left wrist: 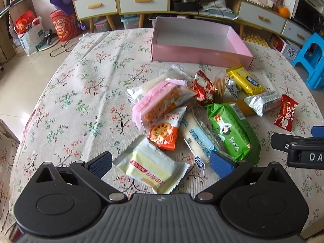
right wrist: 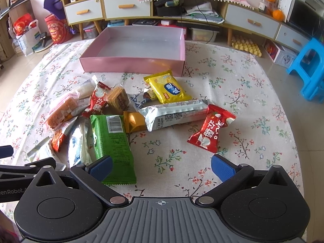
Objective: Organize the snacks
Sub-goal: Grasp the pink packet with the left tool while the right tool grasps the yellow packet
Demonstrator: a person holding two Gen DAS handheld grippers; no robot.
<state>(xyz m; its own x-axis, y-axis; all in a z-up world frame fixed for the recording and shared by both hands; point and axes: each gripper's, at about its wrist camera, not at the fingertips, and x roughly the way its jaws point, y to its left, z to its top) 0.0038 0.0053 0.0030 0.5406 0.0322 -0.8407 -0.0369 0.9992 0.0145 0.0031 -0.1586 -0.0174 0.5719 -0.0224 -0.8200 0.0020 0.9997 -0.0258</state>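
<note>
While nothing has yet gone into the shallow pink cardboard box (left wrist: 202,49), the left wrist view lists the following. Item 1: left gripper (left wrist: 161,165), fingers spread wide and holding nothing, low over the near edge of the floral tablecloth (left wrist: 81,93). Item 2: pale yellow cake packet with serrated clear ends (left wrist: 150,167), lying flat between the 2 blue pads, touching neither as far as can be told. Item 3: orange cracker packet (left wrist: 164,135), just beyond it and overlapping its far corner. Item 4: pink-wrapped orange cake (left wrist: 158,103), green biscuit packet (left wrist: 232,131) and yellow packet (left wrist: 246,81), heaped with others between gripper and box. The box stands at the far side, open and empty.

Right wrist view. Item 1: right gripper (right wrist: 162,169), fingers likewise parted and empty, over bare cloth. Item 2: green biscuit packet (right wrist: 112,145), its near corner beside the left pad. Item 3: red twist-wrapped candy (right wrist: 211,129), lying apart from the heap. Item 4: silver bar wrapper (right wrist: 176,114).

Handling note: the yellow cake looks like the likely first pick. Lower squarely, close across the padded middle rather than the thin sealed edges, and squeeze lightly since the cake seems soft.
</note>
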